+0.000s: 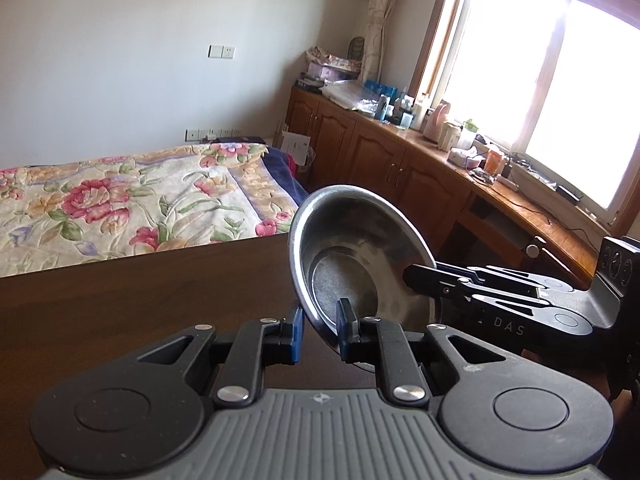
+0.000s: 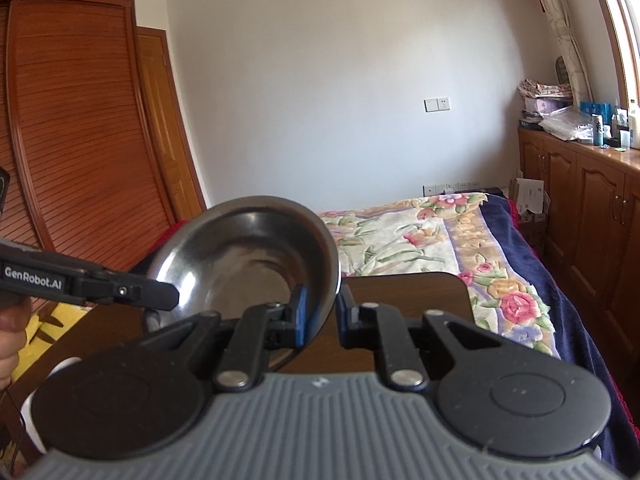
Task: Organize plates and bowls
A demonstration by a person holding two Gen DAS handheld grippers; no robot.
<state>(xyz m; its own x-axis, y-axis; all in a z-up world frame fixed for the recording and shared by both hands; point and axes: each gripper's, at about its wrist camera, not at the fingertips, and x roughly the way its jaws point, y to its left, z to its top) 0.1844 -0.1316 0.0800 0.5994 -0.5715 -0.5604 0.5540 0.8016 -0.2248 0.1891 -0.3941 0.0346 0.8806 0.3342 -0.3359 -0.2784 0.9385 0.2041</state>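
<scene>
**A:** Left wrist view had the steel bowl (image 1: 352, 264) tipped up on edge in the air over the right side of the dark wooden table (image 1: 140, 292), its hollow turned toward that camera. The left gripper (image 1: 320, 330) had its blue-padded fingers narrowed onto the near rim, one pad outside the wall and one inside.

**B:** And the other one? From where I stood, the right gripper (image 1: 424, 276) reached in from the right with its tips at the bowl's right-hand rim.

**A:** Its own camera showed it better. The right gripper (image 2: 322, 318) also had the rim of the bowl (image 2: 248, 256) between its fingers, the left pad pressed to the inside. Whether the outer pad truly touched the wall I couldn't tell, but the gap was narrow. The left gripper (image 2: 170, 296) came in from the left there, tip against the rim.

**B:** So both had it, held clear of the table (image 2: 404, 300).

**A:** Looked that way. I'd judge the bowl light and stiff: thin metal, no give, nothing to break. But polished steel is slick, and a pinch on a thin sloping rim can let it swing or slide out.

**B:** The rim was the only sensible hold, then.

**A:** Yes, pads set deep over the lip, wall between them, on opposite sides so it couldn't pivot.
</scene>
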